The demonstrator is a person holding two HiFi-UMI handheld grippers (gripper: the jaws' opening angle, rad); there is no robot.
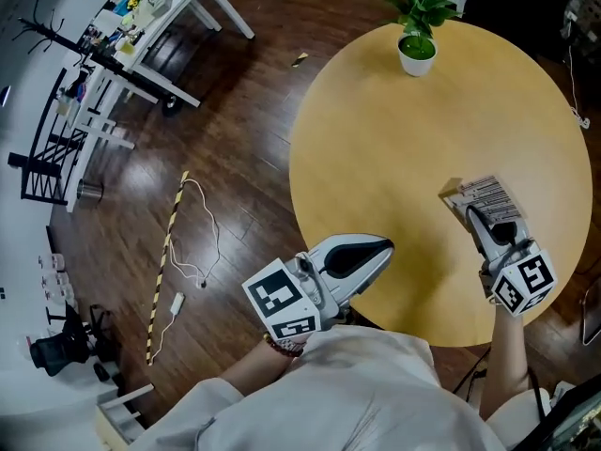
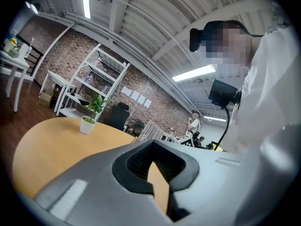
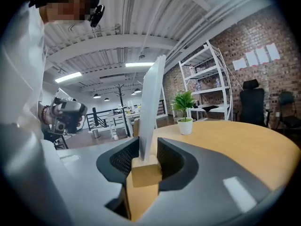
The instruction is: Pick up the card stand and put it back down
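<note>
Overhead, the dark plank floor (image 1: 235, 111) filled the left half of the head view, and the round wooden table (image 1: 394, 148) took up the right. The person's pale-sleeved torso (image 1: 357, 393) sat at the table's six o'clock edge. White desks (image 1: 141, 36) cluttered with small items stood at ten o'clock in that view, and a thin white cable (image 1: 202, 242) and a striped stick (image 1: 167, 261) lay on the floor off the table's nine o'clock side.

The left gripper (image 1: 387, 247) hung level over the table's seven o'clock rim. In its own view (image 2: 155, 168) the claw was drawn almost together with nothing in it, only a thin wedge of tabletop showing through.

The right gripper (image 1: 474, 212) reached in from five o'clock. A potted plant (image 1: 417, 26) in a white pot stood near the far twelve o'clock edge, well apart from both grippers, and showed beyond the jaws in both gripper views (image 2: 90, 112) (image 3: 184, 108).

The card stand (image 1: 488, 194) sat at about four o'clock from the table's centre, pinched in the right claw. In the right gripper view (image 3: 146, 171) both pads pressed its small wooden block, the card rose upright from the block, and the stand seemed held off the wood.
</note>
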